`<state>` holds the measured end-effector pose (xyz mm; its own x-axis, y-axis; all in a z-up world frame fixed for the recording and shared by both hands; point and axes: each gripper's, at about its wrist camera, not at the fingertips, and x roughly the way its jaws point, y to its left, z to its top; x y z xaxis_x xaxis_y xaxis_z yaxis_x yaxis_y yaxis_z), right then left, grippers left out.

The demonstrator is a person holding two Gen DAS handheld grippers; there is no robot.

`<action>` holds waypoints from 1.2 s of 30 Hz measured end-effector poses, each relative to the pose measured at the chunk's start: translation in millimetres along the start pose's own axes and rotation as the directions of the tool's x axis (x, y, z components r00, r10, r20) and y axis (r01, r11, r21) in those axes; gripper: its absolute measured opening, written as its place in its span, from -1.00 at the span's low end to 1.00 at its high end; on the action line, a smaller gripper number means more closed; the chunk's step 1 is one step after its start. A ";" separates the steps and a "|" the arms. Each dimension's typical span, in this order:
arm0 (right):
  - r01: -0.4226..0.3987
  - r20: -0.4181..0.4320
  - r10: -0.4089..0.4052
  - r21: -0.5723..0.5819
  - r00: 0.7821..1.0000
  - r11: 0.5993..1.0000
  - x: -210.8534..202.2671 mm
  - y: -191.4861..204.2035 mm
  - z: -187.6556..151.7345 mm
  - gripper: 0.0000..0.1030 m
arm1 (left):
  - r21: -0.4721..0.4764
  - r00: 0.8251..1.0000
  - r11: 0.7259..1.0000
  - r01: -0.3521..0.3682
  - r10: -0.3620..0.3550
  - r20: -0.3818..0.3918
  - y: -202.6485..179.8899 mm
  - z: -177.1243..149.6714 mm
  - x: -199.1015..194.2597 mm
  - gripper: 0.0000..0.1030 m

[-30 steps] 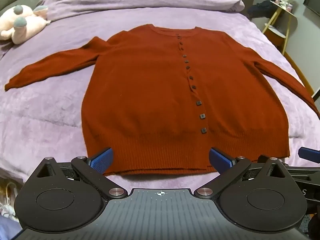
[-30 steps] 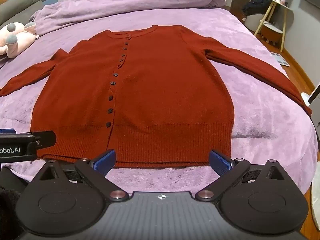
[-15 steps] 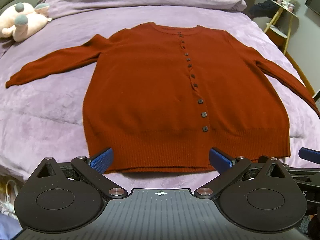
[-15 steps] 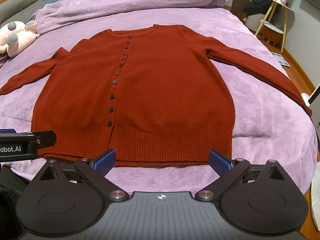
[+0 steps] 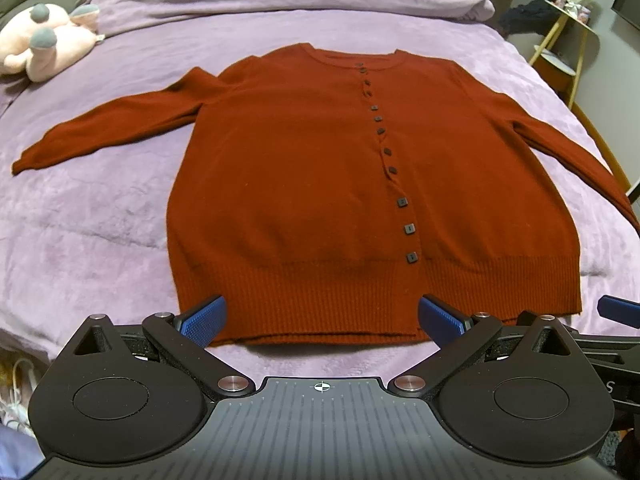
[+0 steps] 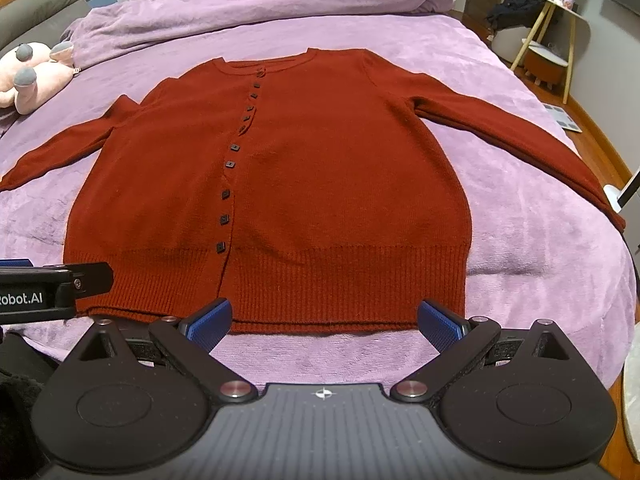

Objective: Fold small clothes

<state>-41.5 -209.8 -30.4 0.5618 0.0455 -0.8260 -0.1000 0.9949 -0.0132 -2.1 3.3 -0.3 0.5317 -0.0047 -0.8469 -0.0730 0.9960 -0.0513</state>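
- Toy (image 5: 44, 40) far left on the bed (image 5: 80, 220), well clear of the work, ignoring it.
- Left sleeve (image 5: 108, 128) runs out and away to the left, cuff near the bed's left side.
- My left gripper (image 5: 322, 318) hovers over the near edge, jaws wide apart, nothing in them; it sits above the hem (image 5: 320, 300), left-of-placket half.
- Cardigan (image 5: 340, 184) lies flat, front up, buttoned, collar far, hem nearest me; long axis runs straight away from both tools.
- Buttons (image 5: 402, 202) mark the midline between my two grippers.
- My right gripper (image 6: 324, 320) also spread wide, empty, over the hem's right half.
- Right sleeve (image 6: 520, 148) trails to the right edge of the bed.
- My call: folding not begun. Each gripper is nearer its own side; the hem is the closest edge, the sleeves need a reach outward.
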 end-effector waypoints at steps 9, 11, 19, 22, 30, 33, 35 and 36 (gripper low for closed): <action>0.005 -0.003 -0.005 0.001 1.000 1.000 0.2 0.4 0.3 0.92 | 0.008 1.000 1.000 -0.003 0.003 -0.002 -0.9 -0.1 -0.4 1.00; 0.005 -0.003 -0.005 0.002 1.000 1.000 0.2 0.1 0.0 0.92 | 0.007 1.000 1.000 -0.004 0.004 -0.002 -0.8 -0.2 -0.5 1.00; 0.007 -0.003 -0.007 0.011 1.000 1.000 1.1 -1.6 0.4 0.92 | 0.008 1.000 1.000 -0.007 0.007 -0.005 -1.4 0.7 -0.3 1.00; 0.007 -0.003 -0.007 0.011 1.000 1.000 1.1 -1.8 0.1 0.92 | 0.008 1.000 1.000 -0.007 0.007 -0.005 -1.4 0.6 -0.2 1.00; 0.008 -0.001 -0.008 0.011 1.000 1.000 1.1 -2.5 0.0 0.92 | 0.008 1.000 1.000 -0.007 0.007 -0.005 -1.5 0.4 -0.2 1.00; 0.006 -0.001 -0.006 0.012 1.000 1.000 1.0 -2.4 0.3 0.92 | 0.008 1.000 1.000 -0.007 0.007 -0.005 -1.6 0.4 -0.1 1.00; 0.005 -0.003 -0.004 0.015 1.000 1.000 1.5 -3.5 -0.3 0.92 | 0.009 1.000 1.000 -0.006 0.006 -0.005 -1.6 0.4 -0.1 1.00; 0.004 -0.004 -0.004 0.016 1.000 1.000 1.7 -3.6 -0.6 0.92 | 0.009 1.000 1.000 -0.006 0.006 -0.007 -1.7 0.4 0.2 1.00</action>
<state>-40.7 -213.3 -32.1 0.5586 0.0415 -0.8284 -0.0845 0.9964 -0.0071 -1.6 1.7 -0.2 0.5257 0.0010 -0.8507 -0.0687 0.9968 -0.0412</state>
